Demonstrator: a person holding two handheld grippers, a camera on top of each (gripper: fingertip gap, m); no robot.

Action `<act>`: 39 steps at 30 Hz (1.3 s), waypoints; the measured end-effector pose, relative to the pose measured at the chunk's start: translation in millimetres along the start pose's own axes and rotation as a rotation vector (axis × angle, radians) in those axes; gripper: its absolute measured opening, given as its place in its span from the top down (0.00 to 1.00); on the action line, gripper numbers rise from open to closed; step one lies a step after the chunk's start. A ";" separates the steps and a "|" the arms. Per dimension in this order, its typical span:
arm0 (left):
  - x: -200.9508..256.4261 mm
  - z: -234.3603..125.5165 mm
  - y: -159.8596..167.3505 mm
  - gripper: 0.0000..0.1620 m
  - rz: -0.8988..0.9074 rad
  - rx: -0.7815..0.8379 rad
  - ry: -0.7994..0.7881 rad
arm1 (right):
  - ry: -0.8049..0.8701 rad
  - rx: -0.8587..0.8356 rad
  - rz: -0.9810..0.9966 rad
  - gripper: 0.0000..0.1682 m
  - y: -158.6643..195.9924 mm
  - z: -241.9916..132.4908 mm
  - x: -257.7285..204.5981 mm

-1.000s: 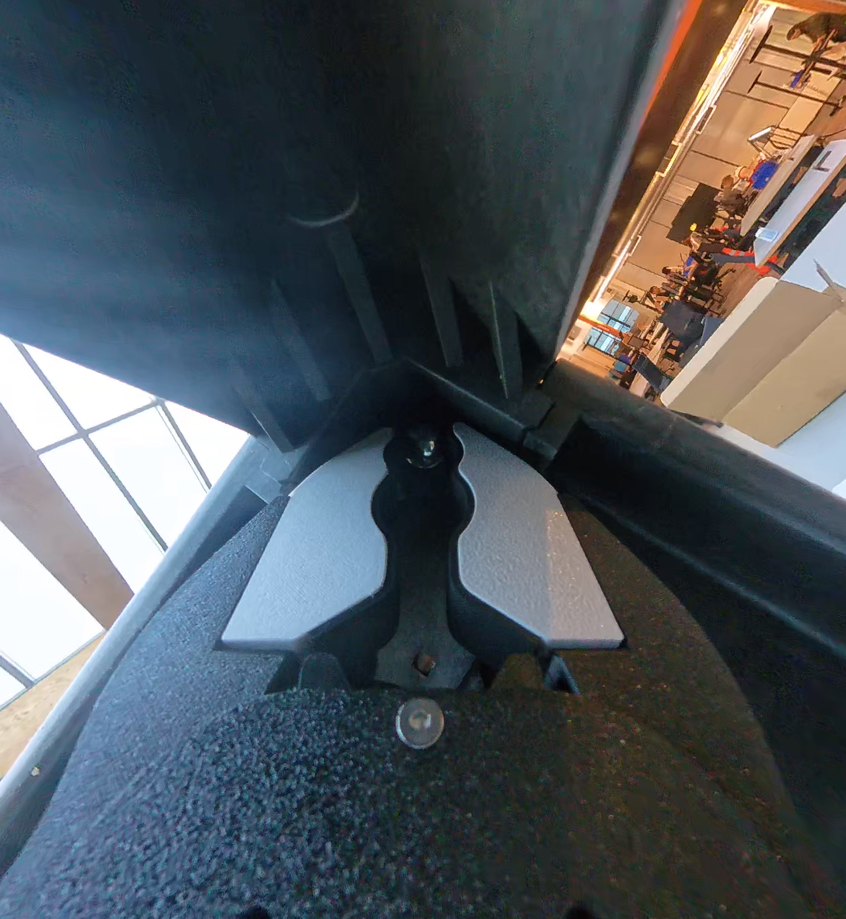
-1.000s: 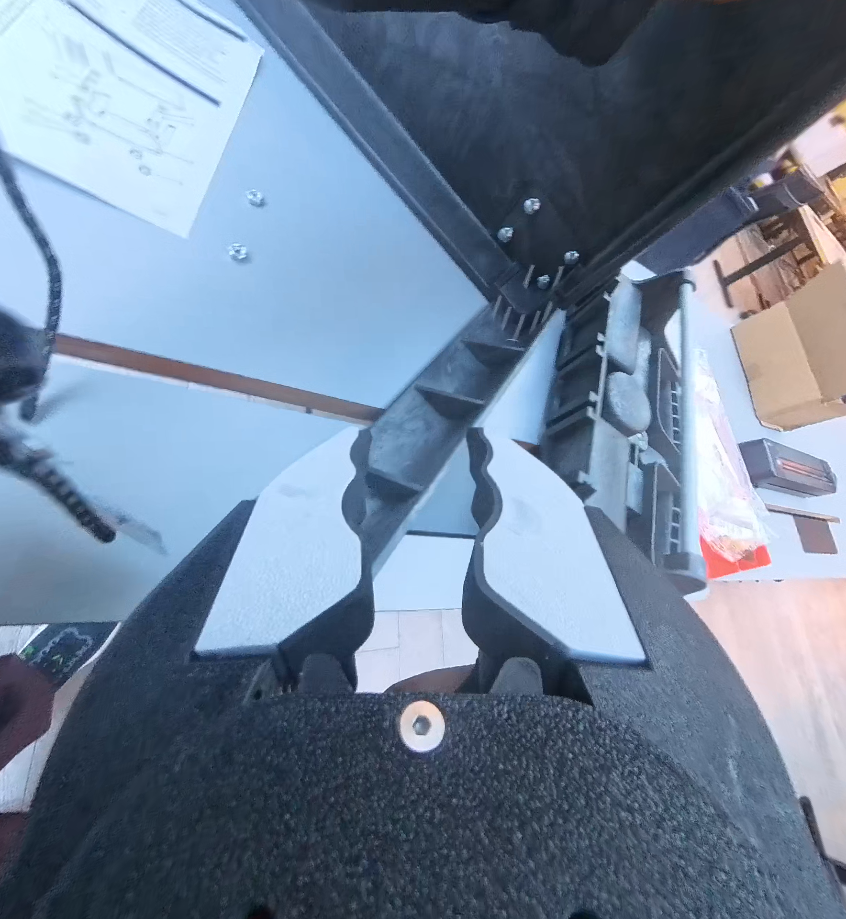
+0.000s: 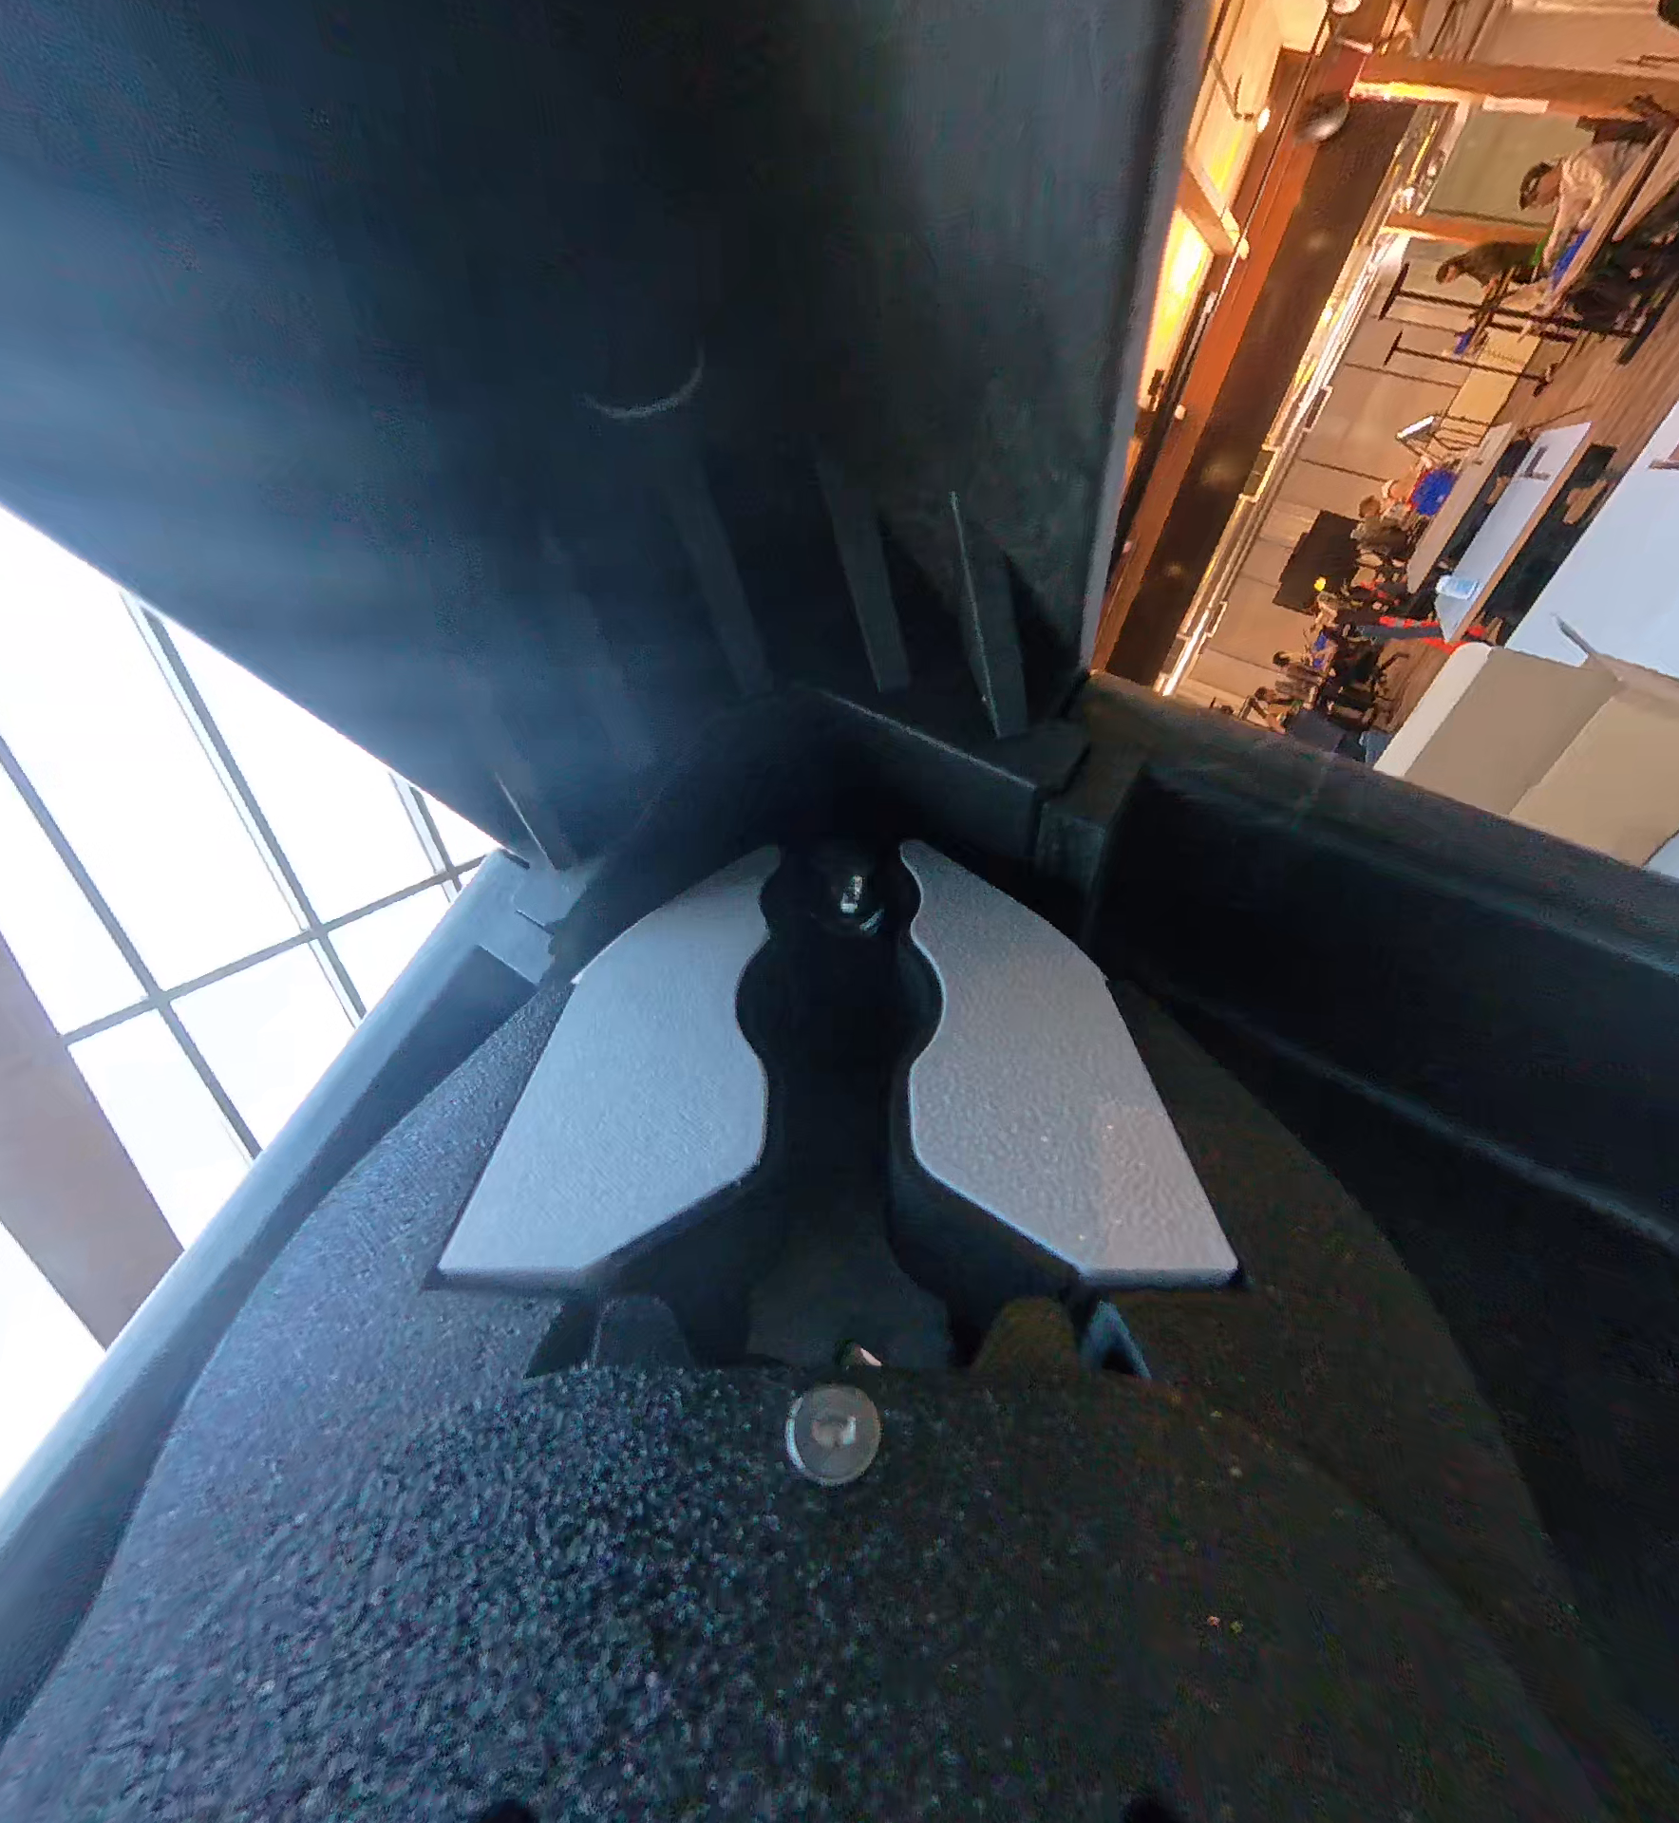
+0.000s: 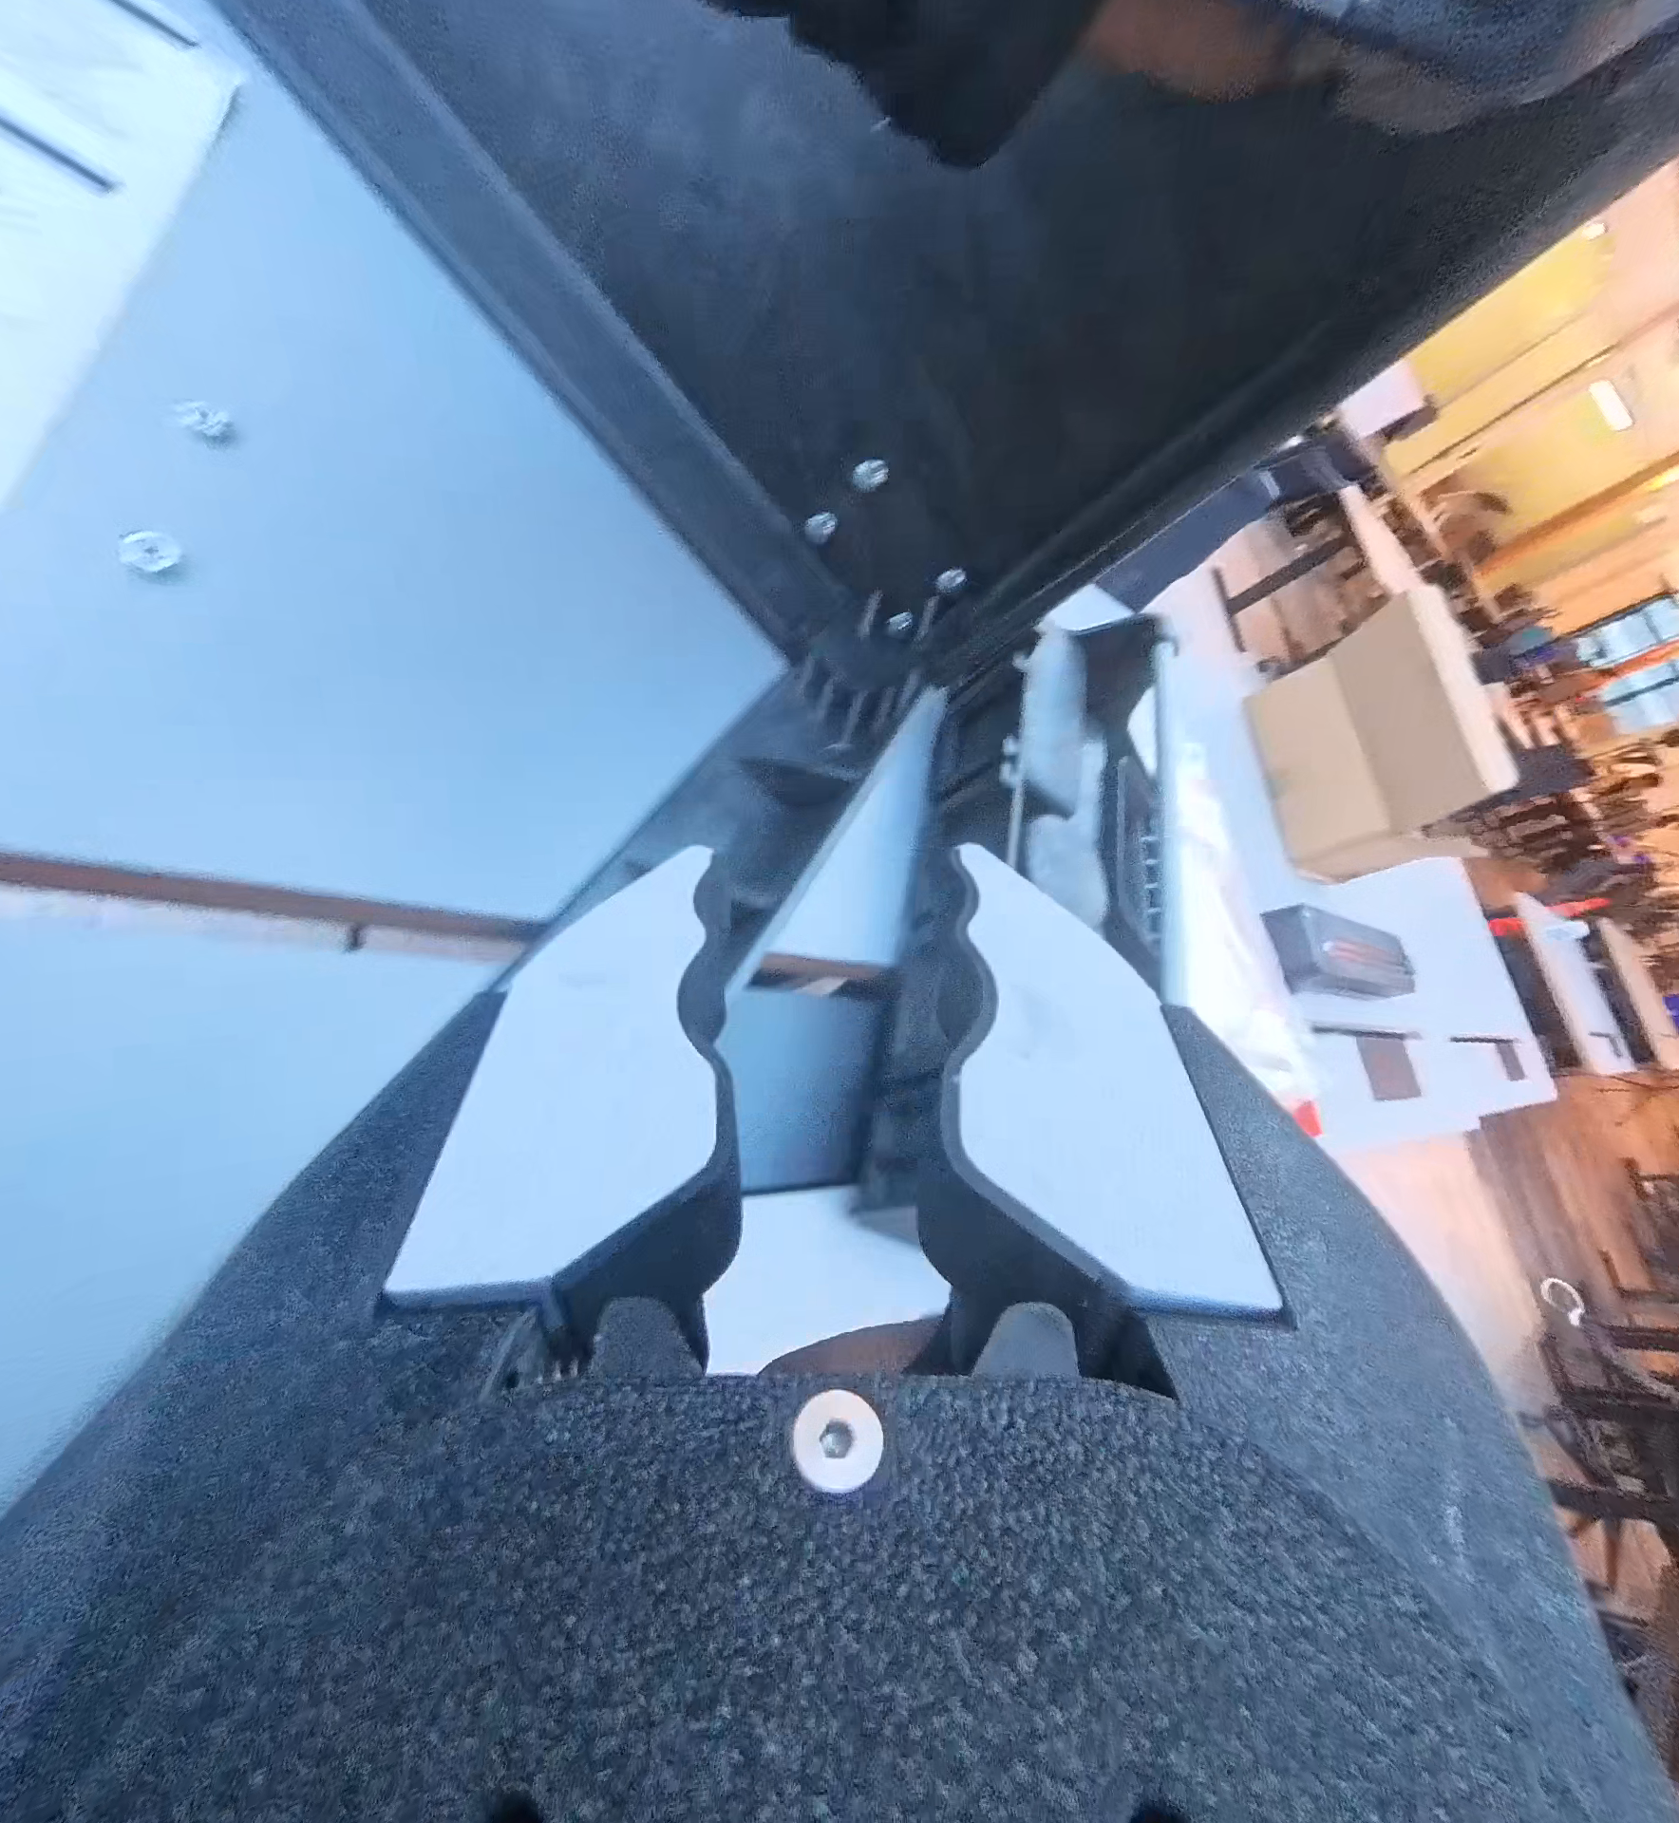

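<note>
The right gripper (image 4: 831, 858) has spread its fingers wider than a second ago. The ribbed rail (image 4: 766, 779), which then lay between them, now passes only by the tip of the left finger. This view is blurred, so the gripper seems to be moving. The left gripper (image 3: 840, 888) has turned a little with the black part, and its finger gap looks the same.

The right tongs are released and hold nothing. The rail is the nearest thing to them. Whether the left finger touches it, I cannot tell.

The left tongs are nearly closed, and a small bolt (image 3: 845, 896) sits right at their tips. All is dark between the fingers, so I cannot tell if they clench the bolt or only stand around it.

The black part is large textured plastic. In the left view a wide panel (image 3: 520, 296) rises over the gripper, with thin ribs running down into a corner. The bolt sits in this corner, and a thick rim (image 3: 1408, 937) goes off to the right. In the right view the same kind of panel (image 4: 914, 345) carries four small screws (image 4: 870, 475) near the corner where the rail starts.

Below it lies a pale table (image 4: 322, 691) with a paper sheet (image 4: 26, 247) and two loose nuts (image 4: 150, 550). A cardboard box (image 4: 1358, 750) stands well apart, and a window (image 3: 76, 789) is bright at the left.
</note>
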State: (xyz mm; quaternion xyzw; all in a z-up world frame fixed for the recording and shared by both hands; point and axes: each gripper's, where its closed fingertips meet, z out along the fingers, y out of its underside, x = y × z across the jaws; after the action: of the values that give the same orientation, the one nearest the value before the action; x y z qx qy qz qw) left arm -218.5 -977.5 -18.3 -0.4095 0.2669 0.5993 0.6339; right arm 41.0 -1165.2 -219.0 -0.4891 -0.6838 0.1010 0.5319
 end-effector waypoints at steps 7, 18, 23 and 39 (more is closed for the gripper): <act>0.7 -0.7 -0.3 0.89 0.005 0.031 -0.019 | 0.019 0.050 0.007 0.74 -23.7 17.1 5.5; 2.1 -0.7 -1.0 0.89 0.180 0.029 -0.020 | -0.055 0.029 0.019 0.75 -14.9 5.4 -30.3; 3.2 0.3 -1.4 0.89 0.288 0.093 0.025 | -0.095 0.019 0.028 0.75 -12.6 0.9 -46.3; 1.4 0.7 2.8 0.89 0.127 0.036 -0.027 | -0.147 -0.004 0.053 0.75 -6.0 -8.4 -69.6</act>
State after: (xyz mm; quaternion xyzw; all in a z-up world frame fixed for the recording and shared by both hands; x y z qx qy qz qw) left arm -221.1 -976.3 -19.7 -0.3724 0.2946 0.6390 0.6052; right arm 41.5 -1225.5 -255.3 -0.4993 -0.7079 0.1493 0.4767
